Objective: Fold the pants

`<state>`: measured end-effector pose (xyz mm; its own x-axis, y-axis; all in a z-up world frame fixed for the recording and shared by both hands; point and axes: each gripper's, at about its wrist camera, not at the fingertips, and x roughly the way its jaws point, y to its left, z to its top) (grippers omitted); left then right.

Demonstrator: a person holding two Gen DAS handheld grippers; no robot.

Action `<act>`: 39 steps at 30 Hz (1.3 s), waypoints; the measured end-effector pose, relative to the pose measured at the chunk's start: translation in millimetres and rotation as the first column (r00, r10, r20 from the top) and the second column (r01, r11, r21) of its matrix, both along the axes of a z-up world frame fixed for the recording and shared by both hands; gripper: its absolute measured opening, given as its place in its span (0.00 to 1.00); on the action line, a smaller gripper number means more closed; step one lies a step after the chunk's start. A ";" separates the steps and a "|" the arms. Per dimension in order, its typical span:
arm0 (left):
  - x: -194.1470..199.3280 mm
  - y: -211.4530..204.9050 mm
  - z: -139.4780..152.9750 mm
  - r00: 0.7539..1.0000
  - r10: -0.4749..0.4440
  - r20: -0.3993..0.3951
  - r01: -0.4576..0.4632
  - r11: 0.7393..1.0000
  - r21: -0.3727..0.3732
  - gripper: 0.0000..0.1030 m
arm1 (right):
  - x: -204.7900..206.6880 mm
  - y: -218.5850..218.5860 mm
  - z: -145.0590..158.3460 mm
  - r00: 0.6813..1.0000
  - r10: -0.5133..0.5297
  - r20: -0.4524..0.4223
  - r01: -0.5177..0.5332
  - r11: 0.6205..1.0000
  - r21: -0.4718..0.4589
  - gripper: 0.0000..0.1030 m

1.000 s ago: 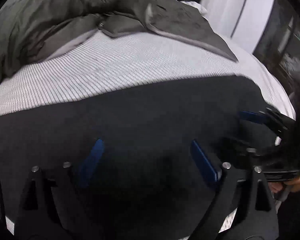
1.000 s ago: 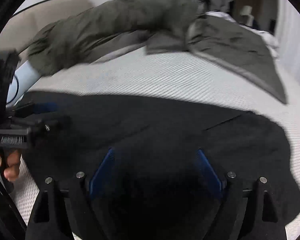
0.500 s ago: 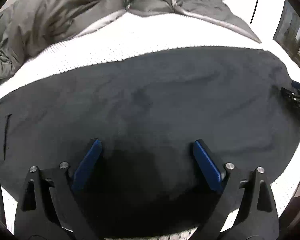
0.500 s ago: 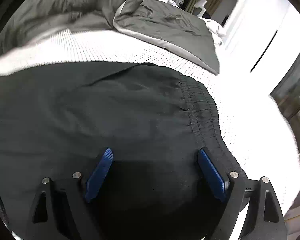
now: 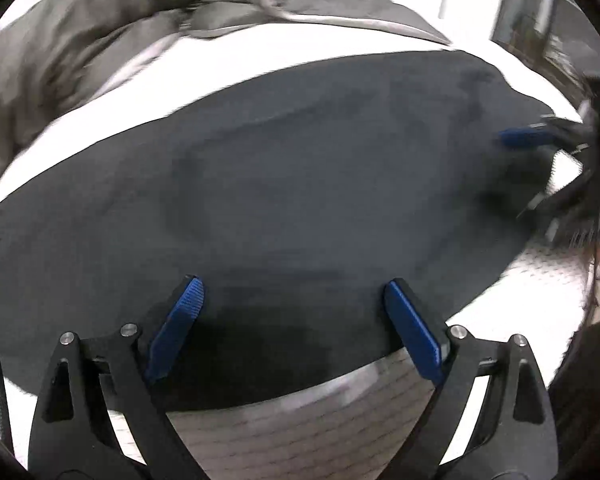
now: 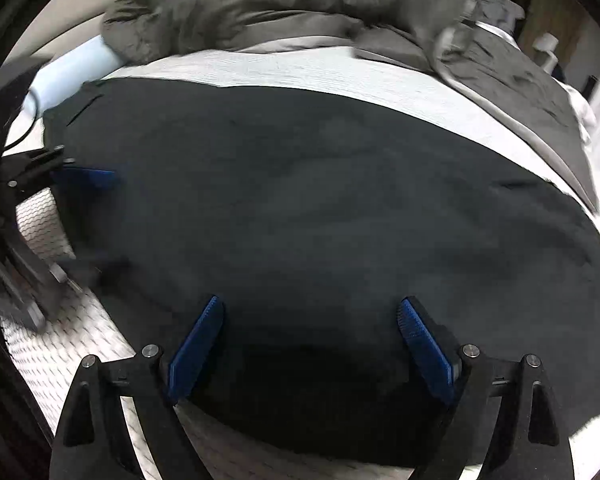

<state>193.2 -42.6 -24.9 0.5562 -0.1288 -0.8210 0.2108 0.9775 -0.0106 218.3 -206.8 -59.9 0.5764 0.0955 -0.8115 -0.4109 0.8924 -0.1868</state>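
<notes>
Jaws wide on both grippers (image 5: 294, 320) (image 6: 310, 336); pants (image 5: 320, 184) flat.

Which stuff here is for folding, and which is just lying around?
For folding:
- pants
- left gripper, open
- right gripper, open
- bed under the pants

Just lying around:
- grey duvet
- blue pillow

No readable text, label or number shows anywhere.

Bright, even indoor light; motion blur smears the edges (fisheye bending throughout), dark vignette at corners.
</notes>
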 end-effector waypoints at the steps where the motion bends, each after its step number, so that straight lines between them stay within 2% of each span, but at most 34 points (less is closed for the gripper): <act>1: -0.5 14.3 -1.3 1.000 0.028 -0.007 -0.028 1.000 0.001 0.92 | 3.7 -19.1 2.2 0.999 -0.041 0.023 0.042 0.998 -0.054 0.88; 3: -2.2 40.3 -4.2 0.997 0.080 -0.019 -0.080 0.997 -0.007 0.93 | 3.7 -59.6 2.4 0.988 -0.139 0.073 0.148 0.978 -0.145 0.89; 4: -4.3 49.3 -3.3 0.995 0.101 -0.022 -0.101 0.995 -0.007 0.93 | 4.4 -82.3 2.0 0.975 -0.203 0.092 0.215 0.965 -0.152 0.89; 5: -6.1 63.3 -0.5 0.991 0.135 -0.018 -0.135 0.991 -0.008 0.93 | 5.0 -103.0 3.0 0.957 -0.274 0.095 0.285 0.951 -0.122 0.89; 6: -4.7 72.4 2.0 0.986 0.163 -0.014 -0.164 0.987 -0.004 0.93 | 5.6 -123.7 9.5 0.940 -0.331 0.079 0.334 0.942 -0.040 0.88; 7: 0.1 84.7 5.6 0.981 0.193 -0.008 -0.193 0.981 -0.007 0.91 | 3.5 -137.0 19.6 0.934 -0.354 0.054 0.351 0.934 0.061 0.87; 9: -0.1 94.8 15.5 0.976 0.217 0.017 -0.215 0.975 -0.064 0.90 | -3.3 -136.8 37.9 0.925 -0.369 0.087 0.357 0.925 0.127 0.88; 10: 0.0 96.3 22.0 0.974 0.224 0.035 -0.219 0.970 -0.110 0.90 | 0.0 -124.7 45.6 0.930 -0.350 0.114 0.335 0.933 0.135 0.88; 12: 8.7 87.9 28.8 0.973 0.225 0.053 -0.216 0.967 -0.134 0.90 | 12.6 -86.4 59.0 0.953 -0.271 0.137 0.253 0.958 0.138 0.88; 14: 28.1 65.0 26.0 0.982 0.186 0.043 -0.180 0.977 -0.113 0.90 | 33.3 -42.9 58.8 0.978 -0.171 0.119 0.158 0.981 0.108 0.89; 17: 46.1 33.6 16.0 0.993 0.118 0.015 -0.117 0.990 -0.073 0.90 | 63.6 7.1 44.2 0.997 -0.040 0.064 0.036 0.997 0.066 0.88; 20: 58.9 19.0 0.5 0.995 0.097 -0.027 -0.097 0.995 -0.002 0.90 | 100.1 30.5 22.2 0.999 0.046 -0.006 -0.045 0.992 0.118 0.88; 21: 57.9 20.3 0.1 0.995 0.098 -0.034 -0.098 0.995 -0.011 0.90 | 109.4 32.3 14.5 0.998 0.055 -0.024 -0.052 0.992 0.116 0.88; 23: 55.4 33.7 -0.3 0.993 0.117 -0.025 -0.118 0.993 -0.019 0.90 | 127.1 17.6 2.5 1.000 -0.026 0.000 0.026 1.000 -0.008 0.88; 25: 49.6 53.5 -0.5 0.987 0.162 -0.018 -0.162 0.987 -0.017 0.90 | 132.8 -15.0 3.7 0.990 -0.134 0.041 0.136 0.989 -0.065 0.89; 26: 46.9 64.8 -1.4 0.981 0.193 -0.019 -0.194 0.981 -0.019 0.90 | 137.4 -42.5 4.7 0.967 -0.246 0.074 0.252 0.962 -0.107 0.89; 28: 43.0 83.1 -1.4 0.968 0.249 -0.015 -0.249 0.968 -0.008 0.90 | 144.2 -74.1 5.3 0.912 -0.386 0.140 0.405 0.901 -0.154 0.88; 29: 40.4 91.2 -1.3 0.961 0.276 -0.012 -0.276 0.961 0.002 0.90 | 145.6 -87.4 6.1 0.885 -0.439 0.155 0.460 0.874 -0.155 0.89; 31: 35.9 100.6 0.9 0.955 0.295 -0.006 -0.295 0.955 -0.014 0.90 | 140.6 -99.3 13.0 0.872 -0.471 0.130 0.483 0.872 -0.078 0.89; 32: 32.4 98.4 3.9 0.961 0.278 -0.005 -0.278 0.960 -0.025 0.90 | 137.3 -92.6 20.6 0.869 -0.470 0.155 0.486 0.870 -0.083 0.89; 34: 26.4 89.2 6.4 0.975 0.224 -0.005 -0.224 0.974 -0.045 0.90 | 117.5 -77.3 34.4 0.887 -0.417 0.199 0.441 0.893 -0.092 0.89; 36: 22.1 70.5 5.5 0.990 0.143 -0.006 -0.143 0.990 -0.014 0.90 | 96.2 -60.5 44.5 0.916 -0.344 0.206 0.357 0.934 -0.030 0.89; 38: 21.1 60.8 4.3 0.994 0.106 0.003 -0.106 0.993 0.043 0.90 | 84.0 -33.5 46.5 0.965 -0.234 0.119 0.222 0.969 0.110 0.89; 39: 19.5 64.5 3.5 0.994 0.107 -0.001 -0.107 0.993 0.042 0.90 | 79.6 -25.0 44.0 0.980 -0.183 0.081 0.168 0.973 0.160 0.89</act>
<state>212.7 22.0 -21.4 0.5622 -0.0337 -0.8263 0.1046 0.9940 0.0307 297.9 -231.8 -15.9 0.6687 0.1038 -0.7363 -0.2323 0.9698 -0.0742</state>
